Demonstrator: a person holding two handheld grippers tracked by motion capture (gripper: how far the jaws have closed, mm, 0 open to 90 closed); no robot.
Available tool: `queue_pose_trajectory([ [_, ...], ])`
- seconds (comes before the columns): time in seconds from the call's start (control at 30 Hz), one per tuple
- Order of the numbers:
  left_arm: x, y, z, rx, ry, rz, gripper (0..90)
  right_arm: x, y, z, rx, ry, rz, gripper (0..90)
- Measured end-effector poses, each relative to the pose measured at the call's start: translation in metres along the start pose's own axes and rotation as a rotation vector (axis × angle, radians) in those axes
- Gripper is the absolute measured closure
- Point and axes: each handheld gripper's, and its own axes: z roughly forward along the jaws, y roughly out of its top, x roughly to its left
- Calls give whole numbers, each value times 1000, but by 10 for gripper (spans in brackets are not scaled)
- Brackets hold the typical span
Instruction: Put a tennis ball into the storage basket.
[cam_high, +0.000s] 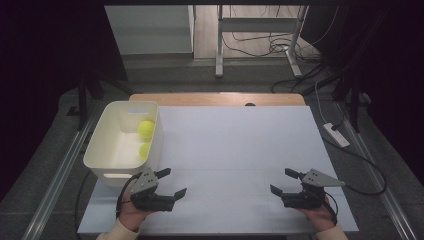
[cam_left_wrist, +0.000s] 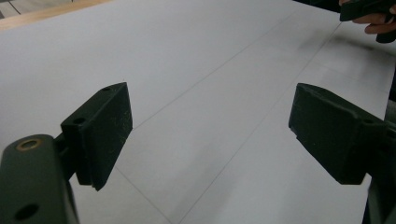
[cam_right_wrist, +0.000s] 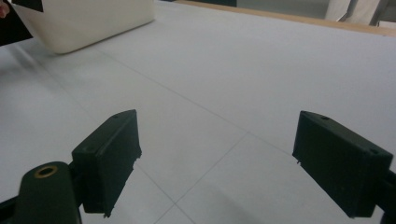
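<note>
- Scene: a white bin (cam_high: 112, 150) stands at the left of the high view, on the white sheet (cam_high: 235, 150) that covers the table.
- Balls: two yellow-green balls lie inside the bin against its right wall. The upper ball (cam_high: 146, 129) sits in the bin's far half; the lower ball (cam_high: 145, 150) sits just below it in the frame and is partly cut off by the rim.
- Left gripper (cam_high: 174, 182): at lower left of the high view, just beside the bin's near right corner. Its jaws stand spread with nothing between them; the left gripper view shows bare sheet in the gap.
- Right gripper (cam_high: 283, 181): at lower right of the high view, well apart from the bin. Its jaws are likewise spread and empty; the right gripper view shows bare sheet between them and the bin's wall (cam_right_wrist: 88, 23) at upper left.
- Judged step: both tools appear to rest low near the table's front edge, with the balls already in the bin. Either the work is finished or a ball is to be taken out next.
- To reach a ball well: use the left gripper, as it is nearest. Lift it above the rim before moving across, so the jaws do not knock the bin.
- Descend straight onto the upper ball, which is fully exposed. Keep the jaws wide, centre the ball between the pads, then close gently.
- Risk: a ball may roll along the wall if touched off-centre.
</note>
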Motion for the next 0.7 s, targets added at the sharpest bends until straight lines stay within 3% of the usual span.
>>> queue_pose_trajectory([
  [0.23,3,-4,-1,0,9,9,145,4,-3,3,39,22,-19,145],
  [0.7,5,-3,-1,-8,16,5,146,3,-3,3,36,29,-16,144],
])
